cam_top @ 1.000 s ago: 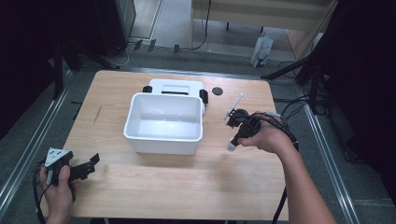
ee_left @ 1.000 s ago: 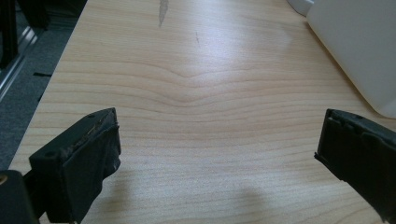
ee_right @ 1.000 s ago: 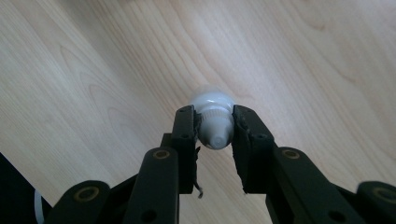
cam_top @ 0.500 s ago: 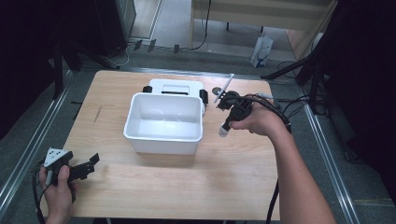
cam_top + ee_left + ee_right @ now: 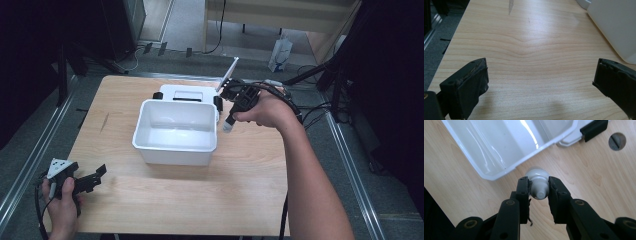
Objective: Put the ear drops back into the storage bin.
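Observation:
My right gripper (image 5: 229,120) hangs above the table just off the right rim of a white bin (image 5: 175,151), pointing down and toward it. It is shut on a small white bottle (image 5: 226,127). In the right gripper view the two jaws clamp the bottle (image 5: 537,185) by its ribbed neck, cap toward the camera, with the bin (image 5: 499,150) just beyond the gripper (image 5: 538,185). At the table's front left corner my left gripper (image 5: 97,175) rests low in a hand. In its own view the left gripper (image 5: 541,80) stands open over bare wood.
A flat white lid with black latches (image 5: 182,92) lies behind the bin; one latch (image 5: 594,128) and a round hole in the tabletop (image 5: 618,141) are in the right gripper view. The bin's wall (image 5: 616,25) rises at the right of the left gripper view. Cables trail off the right edge.
My right gripper has risen and moved left and farther back with the bottle, from the table's right side to the bin's right rim. The left gripper has stayed put.

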`<state>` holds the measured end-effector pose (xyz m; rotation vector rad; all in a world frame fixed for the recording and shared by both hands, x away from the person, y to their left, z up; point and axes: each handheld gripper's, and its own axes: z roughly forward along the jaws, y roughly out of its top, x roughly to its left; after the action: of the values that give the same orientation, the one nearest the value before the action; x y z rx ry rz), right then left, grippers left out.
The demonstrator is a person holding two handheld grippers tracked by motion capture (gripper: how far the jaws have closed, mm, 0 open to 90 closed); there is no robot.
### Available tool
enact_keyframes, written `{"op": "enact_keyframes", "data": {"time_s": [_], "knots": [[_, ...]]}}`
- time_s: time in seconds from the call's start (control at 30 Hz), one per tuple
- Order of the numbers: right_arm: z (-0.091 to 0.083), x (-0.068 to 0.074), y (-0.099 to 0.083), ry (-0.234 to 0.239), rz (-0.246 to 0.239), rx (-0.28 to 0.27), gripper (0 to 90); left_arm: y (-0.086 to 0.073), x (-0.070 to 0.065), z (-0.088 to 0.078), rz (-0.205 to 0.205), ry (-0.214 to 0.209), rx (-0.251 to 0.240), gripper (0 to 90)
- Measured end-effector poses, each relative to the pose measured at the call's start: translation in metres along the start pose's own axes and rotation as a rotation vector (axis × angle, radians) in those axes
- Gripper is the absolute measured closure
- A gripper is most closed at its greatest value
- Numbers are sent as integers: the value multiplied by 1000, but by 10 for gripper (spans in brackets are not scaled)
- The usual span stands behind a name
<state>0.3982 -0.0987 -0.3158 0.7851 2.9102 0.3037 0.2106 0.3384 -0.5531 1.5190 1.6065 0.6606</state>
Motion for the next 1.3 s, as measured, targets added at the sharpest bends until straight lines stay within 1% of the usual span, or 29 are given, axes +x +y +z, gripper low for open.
{"op": "enact_keyframes", "data": {"time_s": [0.07,0.1,0.2,0.23,0.27,0.37,0.5,0.57,0.6,0.73,0.83,0.9,1.0,1.07,1.13,1.23,1.27,1.3], "knots": [[-2,1,3,0,-3,-4,722,0,0,0,0,-1,0,4],[-6,4,9,2,-16,-16,723,0,0,0,-1,-1,0,4],[-9,9,18,5,-28,-23,723,0,0,0,-1,-1,0,4],[-9,9,18,5,-28,-23,723,0,0,0,-1,-1,0,4],[-9,12,23,4,-39,-17,723,0,0,0,0,-1,-1,4],[-8,15,28,3,-52,-18,723,0,0,0,0,-2,-1,4],[-4,18,32,7,-63,-19,722,0,0,0,2,-2,-3,4],[1,20,36,10,-86,-12,722,0,0,0,2,-3,-1,4],[3,21,38,11,-85,-12,723,0,0,0,3,-4,3,4],[11,25,45,15,-111,-16,722,0,0,0,1,-4,2,4],[20,26,47,14,-128,-1,722,0,0,0,-2,-4,-1,4],[23,26,47,15,-133,4,722,0,0,0,-2,-4,-1,4],[35,25,45,10,-144,19,722,0,0,0,-4,-5,-4,4],[39,24,43,13,-149,22,722,0,0,0,-4,-5,-4,4],[43,24,42,10,-164,20,722,0,0,0,-3,-4,-4,4],[47,24,40,9,-170,18,722,0,0,0,-3,-4,-4,4],[52,23,39,7,-174,18,722,0,0,0,-1,-3,-3,4],[52,23,39,7,-174,18,722,0,0,0,-1,-3,-3,4]]}}
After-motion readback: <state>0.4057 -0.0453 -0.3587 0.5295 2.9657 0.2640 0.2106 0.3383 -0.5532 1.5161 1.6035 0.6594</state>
